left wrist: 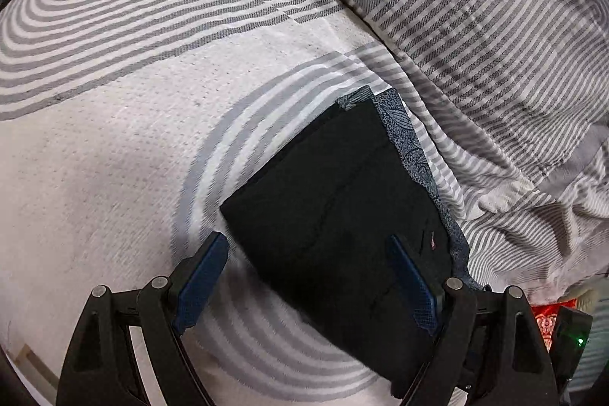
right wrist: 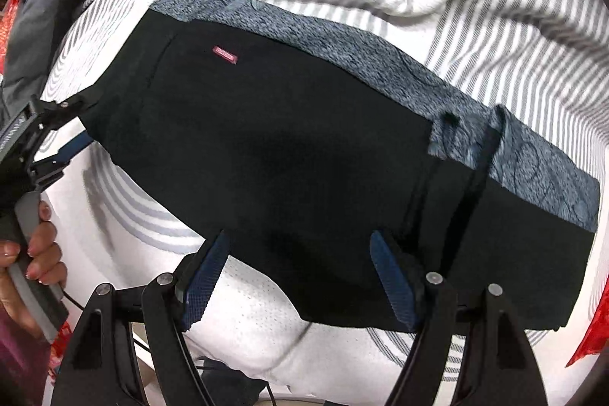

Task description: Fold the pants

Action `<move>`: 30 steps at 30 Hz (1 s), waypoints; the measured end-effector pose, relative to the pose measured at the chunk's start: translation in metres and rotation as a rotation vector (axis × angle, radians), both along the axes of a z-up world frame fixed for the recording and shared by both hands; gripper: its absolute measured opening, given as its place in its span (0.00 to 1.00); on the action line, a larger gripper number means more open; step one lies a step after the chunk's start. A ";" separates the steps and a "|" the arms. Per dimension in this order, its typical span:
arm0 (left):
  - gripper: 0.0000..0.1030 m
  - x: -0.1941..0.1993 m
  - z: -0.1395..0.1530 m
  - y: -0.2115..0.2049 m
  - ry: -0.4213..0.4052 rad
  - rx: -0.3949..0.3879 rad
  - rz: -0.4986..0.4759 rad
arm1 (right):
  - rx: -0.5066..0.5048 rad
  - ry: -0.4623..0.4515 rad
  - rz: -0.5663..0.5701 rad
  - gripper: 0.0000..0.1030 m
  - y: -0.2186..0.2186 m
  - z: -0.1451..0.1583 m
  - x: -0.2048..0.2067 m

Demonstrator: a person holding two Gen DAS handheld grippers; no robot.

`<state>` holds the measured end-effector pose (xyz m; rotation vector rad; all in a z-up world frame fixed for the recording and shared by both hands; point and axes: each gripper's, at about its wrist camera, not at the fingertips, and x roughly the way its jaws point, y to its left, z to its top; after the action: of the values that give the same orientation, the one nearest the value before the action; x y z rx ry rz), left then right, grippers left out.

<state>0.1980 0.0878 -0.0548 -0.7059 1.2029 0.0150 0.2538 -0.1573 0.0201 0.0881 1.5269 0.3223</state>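
- Black folded pants (right wrist: 289, 155) with small pink label (right wrist: 225, 55), flat on white mattress cover with grey ring stripes (left wrist: 114, 147).
- Blue-grey patterned cloth (right wrist: 380, 63) peeking out beneath the far edge.
- Rumpled grey-and-white striped bedding (left wrist: 475, 25) just beyond.
- Left gripper (left wrist: 312, 276) released, jaws wide over a pants corner.
- Right gripper (right wrist: 300, 276) released, straddling the near edge.
- Red patterned item (left wrist: 548, 322) at the side.

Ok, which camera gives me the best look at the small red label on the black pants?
The right wrist view: the red label sits clear and unobstructed on the black pants. In the left wrist view it is only a tiny pinkish fleck, too small to read.
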 end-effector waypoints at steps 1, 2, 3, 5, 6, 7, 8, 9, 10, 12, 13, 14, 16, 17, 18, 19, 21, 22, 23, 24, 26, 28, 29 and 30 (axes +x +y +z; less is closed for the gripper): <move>0.81 0.001 -0.001 0.000 -0.001 -0.004 -0.002 | 0.003 -0.004 -0.001 0.77 0.002 0.001 0.002; 0.77 0.003 -0.002 -0.002 -0.001 -0.011 -0.008 | 0.009 -0.006 -0.001 0.77 0.003 0.002 0.004; 0.77 0.004 -0.003 -0.004 0.004 -0.019 -0.018 | 0.016 -0.011 -0.003 0.77 0.004 0.003 0.005; 0.77 0.006 -0.005 -0.008 0.010 -0.017 -0.035 | 0.029 -0.020 -0.008 0.77 0.003 0.004 0.007; 0.77 0.008 -0.005 -0.011 0.010 -0.007 -0.045 | 0.035 -0.024 -0.009 0.77 0.003 0.005 0.010; 0.77 0.010 -0.005 -0.012 0.012 0.002 -0.052 | 0.040 -0.030 -0.012 0.77 0.003 0.007 0.013; 0.76 0.011 -0.005 -0.013 0.013 0.006 -0.056 | 0.043 -0.034 -0.013 0.77 0.003 0.008 0.018; 0.74 0.011 -0.006 -0.013 0.012 0.009 -0.054 | 0.046 -0.038 -0.013 0.77 0.003 0.009 0.021; 0.65 0.011 -0.005 -0.013 0.016 0.020 -0.048 | 0.046 -0.043 -0.013 0.77 0.006 0.012 0.029; 0.56 0.012 -0.006 -0.011 0.021 0.032 -0.039 | 0.049 -0.054 -0.015 0.77 0.007 0.013 0.036; 0.48 0.012 -0.005 -0.010 0.024 0.040 -0.031 | 0.051 -0.059 -0.017 0.77 0.007 0.015 0.041; 0.45 0.011 -0.005 -0.009 0.025 0.043 -0.030 | 0.054 -0.063 -0.017 0.77 0.005 0.016 0.048; 0.41 0.010 -0.004 -0.008 0.022 0.048 -0.023 | 0.060 -0.070 -0.018 0.77 0.004 0.017 0.059; 0.37 0.010 -0.003 -0.008 0.018 0.055 -0.023 | 0.061 -0.074 -0.017 0.77 0.004 0.018 0.059; 0.35 0.010 0.000 -0.010 0.006 0.066 -0.028 | 0.064 -0.079 -0.013 0.77 0.005 0.020 0.063; 0.31 0.010 0.004 -0.012 -0.006 0.081 -0.037 | 0.068 -0.081 -0.008 0.77 0.005 0.021 0.067; 0.29 0.010 0.013 -0.020 -0.032 0.132 -0.070 | 0.082 -0.076 -0.001 0.77 0.008 0.022 0.070; 0.28 0.010 0.017 -0.025 -0.043 0.158 -0.084 | 0.097 -0.066 0.000 0.77 0.009 0.022 0.074; 0.28 0.009 0.021 -0.030 -0.053 0.188 -0.102 | 0.108 -0.058 0.000 0.77 0.010 0.022 0.077; 0.28 0.009 0.026 -0.036 -0.068 0.223 -0.127 | 0.118 -0.050 0.000 0.77 0.011 0.023 0.081; 0.28 0.008 0.035 -0.050 -0.101 0.290 -0.175 | 0.141 -0.034 0.004 0.77 0.015 0.026 0.093; 0.28 0.008 0.041 -0.058 -0.124 0.327 -0.204 | 0.169 -0.017 0.006 0.77 0.020 0.032 0.107; 0.28 0.008 0.043 -0.062 -0.133 0.345 -0.217 | 0.180 -0.006 0.008 0.77 0.023 0.032 0.113; 0.28 0.007 0.045 -0.066 -0.143 0.362 -0.230 | 0.198 0.019 0.011 0.77 0.028 0.034 0.124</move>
<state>0.2048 0.0213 -0.0095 -0.2457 1.0996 -0.0092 0.3775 -0.1297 0.0541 0.2394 1.5114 0.4822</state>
